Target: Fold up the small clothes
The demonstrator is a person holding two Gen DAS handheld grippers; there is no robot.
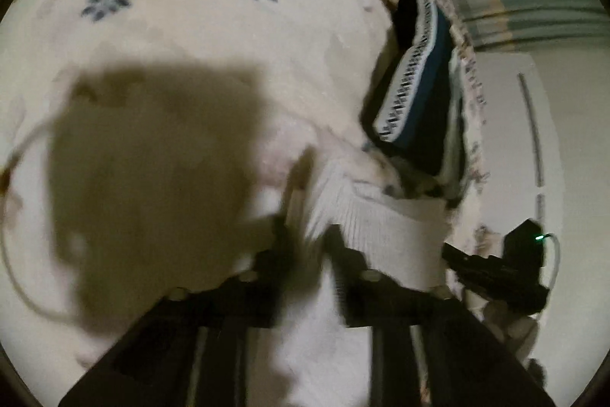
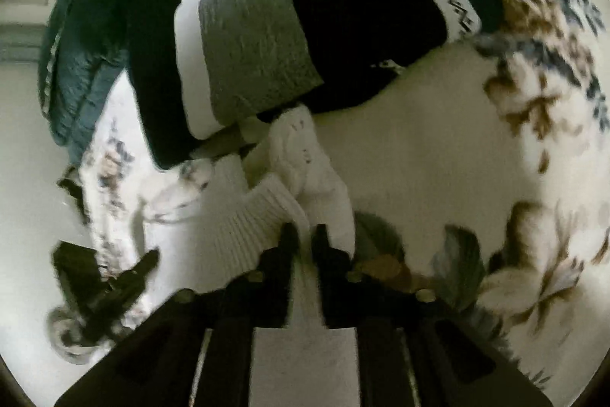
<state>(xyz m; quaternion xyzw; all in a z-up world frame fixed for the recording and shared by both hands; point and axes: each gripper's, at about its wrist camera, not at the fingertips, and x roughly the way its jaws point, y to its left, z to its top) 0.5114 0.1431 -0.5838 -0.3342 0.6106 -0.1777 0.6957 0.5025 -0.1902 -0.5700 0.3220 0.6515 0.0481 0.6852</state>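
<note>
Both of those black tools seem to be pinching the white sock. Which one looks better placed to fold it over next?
Probably the right tool: it pinches the white sock at its ribbed cuff, with bare floral blanket beside it. The left tool also grips the sock, but its view is more blurred.

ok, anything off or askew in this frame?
Nothing damaged or spilled. Both grippers, left and right, pinch the white ribbed garment, which is bunched rather than flat on the floral blanket. Folded dark pile looks tidy. Motion blur hides finer detail.
</note>
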